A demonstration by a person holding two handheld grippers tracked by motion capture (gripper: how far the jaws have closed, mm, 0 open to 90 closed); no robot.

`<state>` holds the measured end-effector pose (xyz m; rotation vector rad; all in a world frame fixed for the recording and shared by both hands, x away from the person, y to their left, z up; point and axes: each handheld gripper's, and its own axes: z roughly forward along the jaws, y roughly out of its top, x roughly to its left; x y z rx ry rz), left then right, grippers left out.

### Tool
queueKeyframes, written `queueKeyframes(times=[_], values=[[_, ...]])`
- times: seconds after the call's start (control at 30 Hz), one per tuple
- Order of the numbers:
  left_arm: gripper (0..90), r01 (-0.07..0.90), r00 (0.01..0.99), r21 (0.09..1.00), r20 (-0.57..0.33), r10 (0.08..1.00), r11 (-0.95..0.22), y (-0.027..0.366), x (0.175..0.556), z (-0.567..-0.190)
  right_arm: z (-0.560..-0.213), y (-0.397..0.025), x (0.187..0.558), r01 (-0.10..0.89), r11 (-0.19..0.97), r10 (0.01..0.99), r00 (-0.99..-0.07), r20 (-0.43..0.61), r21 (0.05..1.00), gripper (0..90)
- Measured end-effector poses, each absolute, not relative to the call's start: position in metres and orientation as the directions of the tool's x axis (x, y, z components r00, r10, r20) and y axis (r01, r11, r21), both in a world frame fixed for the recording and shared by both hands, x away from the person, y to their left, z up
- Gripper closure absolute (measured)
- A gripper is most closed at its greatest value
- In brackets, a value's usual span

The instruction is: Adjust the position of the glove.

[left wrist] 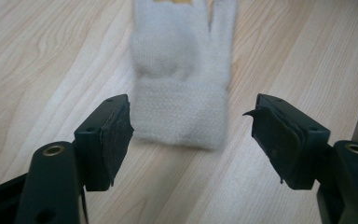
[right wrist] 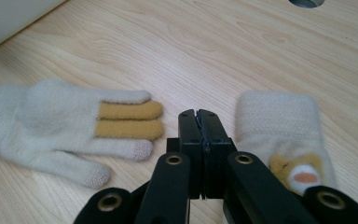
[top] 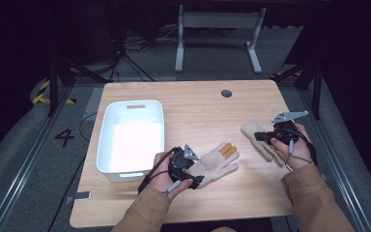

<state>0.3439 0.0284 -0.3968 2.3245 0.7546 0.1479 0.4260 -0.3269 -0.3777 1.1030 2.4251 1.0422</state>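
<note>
The left gripper (left wrist: 191,135), jaws spread, faces the ribbed cuff of the cream knitted glove with two mustard fingers (left wrist: 182,70), lying flat on the wooden surface (left wrist: 51,56), fingers pointing away.

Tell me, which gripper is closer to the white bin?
Left. The left gripper sits just off the white bin's near right corner, at a glove's cuff. The right gripper is far across the table.
</note>
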Motion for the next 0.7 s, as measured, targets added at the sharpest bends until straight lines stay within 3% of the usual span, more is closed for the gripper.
queueKeyframes(times=[0.7], values=[[26.2, 0.478, 0.836, 0.633, -0.115, 0.536, -0.609, 0.035, 0.334, -0.388, -0.397, -0.286, 0.435, 0.501, 0.537, 0.649, -0.759, 0.047, 0.678, 88.9]])
